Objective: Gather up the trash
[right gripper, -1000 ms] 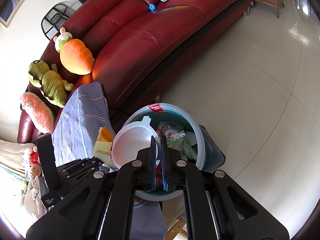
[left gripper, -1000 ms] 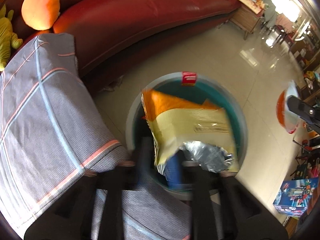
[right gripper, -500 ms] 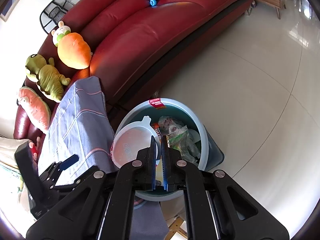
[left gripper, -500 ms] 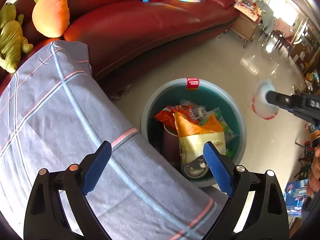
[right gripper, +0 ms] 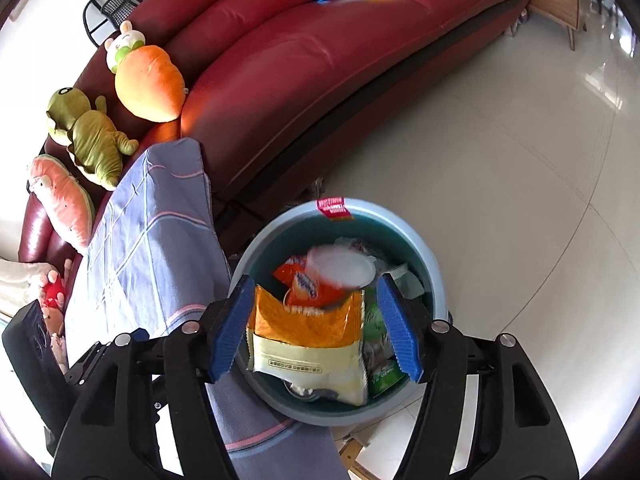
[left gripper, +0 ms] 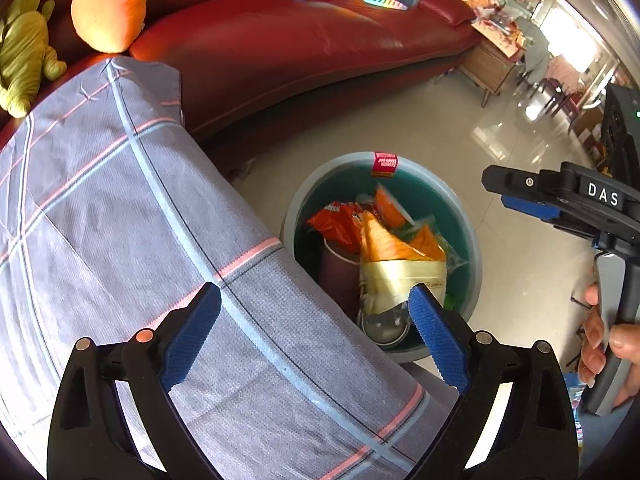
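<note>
- At 3 o'clock in the left view, the right gripper [left gripper: 520,196] reads "DAS".
- Both grippers, left [left gripper: 316,336] included, gape wide, holding nothing.
- Trash sits in the bin [right gripper: 280,236]; red rim label [right gripper: 331,208] at 12 o'clock, writing unreadable.

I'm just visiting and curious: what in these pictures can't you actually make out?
- Bottom of the bin: both views, buried under wrappers.
- Small print on the yellow chip bag: right view, too small to read.
- White lid: right view, blurred.
- Lower part of the bin: left view, hidden by the checked cloth.
- Right tongs: left view, seen side-on, tips hard to judge.
</note>
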Tool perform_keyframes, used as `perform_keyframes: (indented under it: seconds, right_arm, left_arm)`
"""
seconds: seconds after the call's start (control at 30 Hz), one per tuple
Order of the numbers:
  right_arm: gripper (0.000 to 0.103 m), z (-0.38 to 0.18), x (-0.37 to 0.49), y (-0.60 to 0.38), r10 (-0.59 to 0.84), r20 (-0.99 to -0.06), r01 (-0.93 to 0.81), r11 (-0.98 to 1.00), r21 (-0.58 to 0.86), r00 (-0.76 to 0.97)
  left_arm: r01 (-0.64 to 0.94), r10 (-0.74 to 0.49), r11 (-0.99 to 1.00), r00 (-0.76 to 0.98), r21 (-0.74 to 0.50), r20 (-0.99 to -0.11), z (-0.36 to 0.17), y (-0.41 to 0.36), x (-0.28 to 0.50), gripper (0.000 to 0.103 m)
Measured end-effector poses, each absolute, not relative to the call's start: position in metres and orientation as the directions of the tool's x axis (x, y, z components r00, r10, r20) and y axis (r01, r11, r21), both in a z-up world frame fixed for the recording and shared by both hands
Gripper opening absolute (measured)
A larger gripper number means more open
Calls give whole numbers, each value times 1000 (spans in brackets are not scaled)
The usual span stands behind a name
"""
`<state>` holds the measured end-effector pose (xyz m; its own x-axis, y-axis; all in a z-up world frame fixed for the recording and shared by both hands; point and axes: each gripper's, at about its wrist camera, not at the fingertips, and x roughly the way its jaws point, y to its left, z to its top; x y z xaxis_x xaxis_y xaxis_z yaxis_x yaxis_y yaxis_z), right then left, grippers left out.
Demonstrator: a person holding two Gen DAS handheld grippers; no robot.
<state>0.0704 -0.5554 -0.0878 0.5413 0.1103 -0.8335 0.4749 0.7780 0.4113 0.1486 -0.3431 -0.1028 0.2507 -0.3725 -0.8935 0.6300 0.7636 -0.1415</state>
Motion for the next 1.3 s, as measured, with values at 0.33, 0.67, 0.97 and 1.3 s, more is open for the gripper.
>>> perform_keyframes:
  seconds: [0.33,0.67,0.97,1.3]
  right_arm:
    - [78,-74,53,-544,85,-852,484,792,372,516]
    - [88,-42,26,-510,42,-854,439,844,308,519]
    - [92,-15,-8,-478,-56,-859,423,885,193,509]
    - [96,2,-42,-436,-132,-853,385,919,85,504]
  left_arm:
    - [635,-389,759,259,-148,-884,-91,-333,138,95]
    - [620,-407,768,282,-159,-869,-63,-306,118,97]
    - [586,-377,802,348,-114,-858,-43,-272,94,99]
    - [515,-349,849,379,-117,-857,-41,-225,69,99]
